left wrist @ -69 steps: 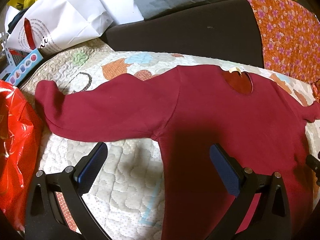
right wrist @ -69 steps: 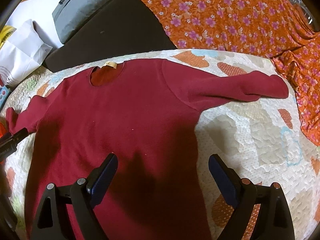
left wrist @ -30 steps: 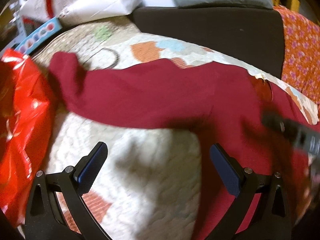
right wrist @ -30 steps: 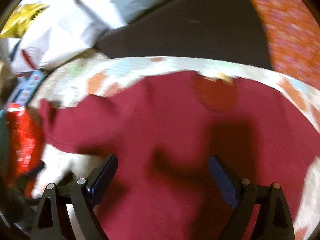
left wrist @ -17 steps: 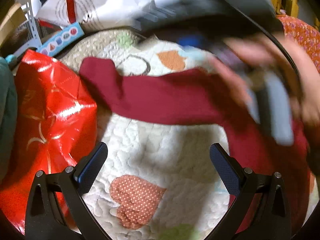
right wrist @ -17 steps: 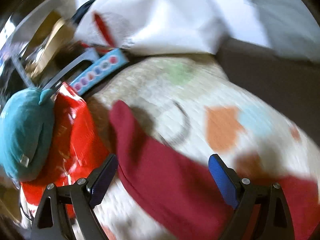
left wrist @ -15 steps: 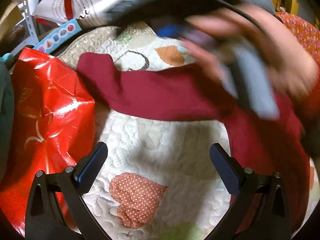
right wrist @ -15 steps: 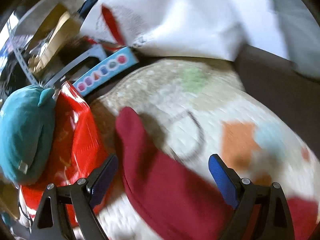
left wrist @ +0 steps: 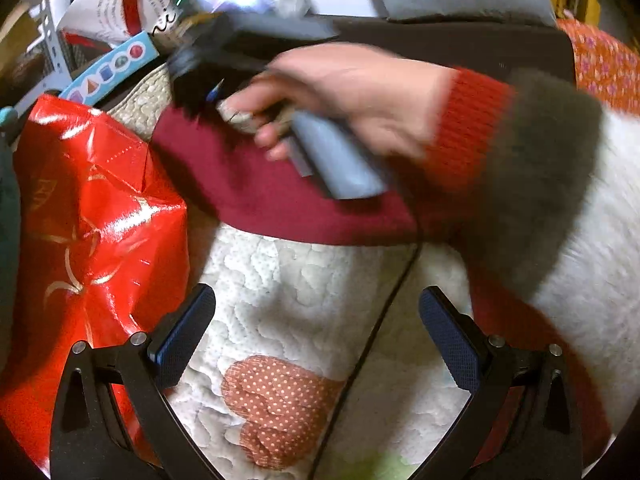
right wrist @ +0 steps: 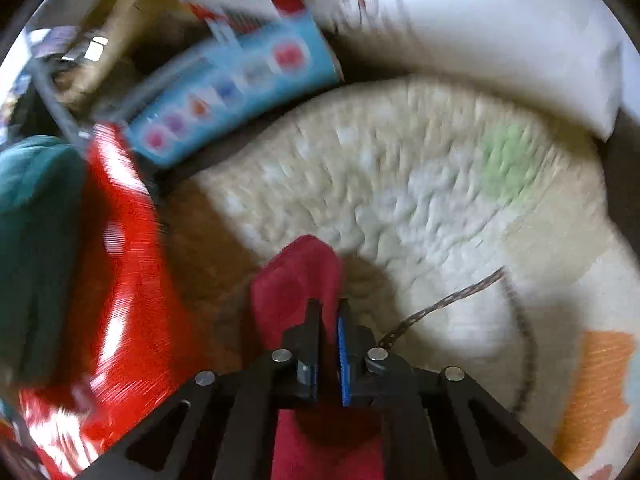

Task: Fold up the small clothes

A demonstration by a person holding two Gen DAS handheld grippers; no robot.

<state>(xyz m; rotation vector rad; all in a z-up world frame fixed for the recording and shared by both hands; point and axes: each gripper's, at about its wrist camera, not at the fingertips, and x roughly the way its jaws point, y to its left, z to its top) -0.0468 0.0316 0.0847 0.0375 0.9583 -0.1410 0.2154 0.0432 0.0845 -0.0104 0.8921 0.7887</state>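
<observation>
One dark red garment [left wrist: 280,196] is laid on the quilted mat [left wrist: 304,280], and only its left sleeve is shown; the body is hidden behind the person's forearm. The sleeve is stretched toward the mat's left edge, where its cuff [right wrist: 296,276] ends just beside the red foil bag [left wrist: 100,208].

The right gripper [right wrist: 329,320] is closed on the cuff, with the cloth pinched between the two jaws close to the sleeve's end. The grip is judged to be taken there so that the sleeve can be carried back across the body as the first fold; a hold at the very end lets the whole length follow. In the left wrist view the right hand [left wrist: 352,96] is seen reaching across over the sleeve, blurred by motion.

The left gripper [left wrist: 316,332] is held with its jaws wide apart above bare mat near the front edge, touching nothing; it is judged to be kept clear and ready to pin or smooth the cloth.

By count: one garment, one sleeve in view, two grippers, one red foil bag, one blue box [right wrist: 236,88] past the mat's far left corner, and one white bag [left wrist: 112,4] behind it.
</observation>
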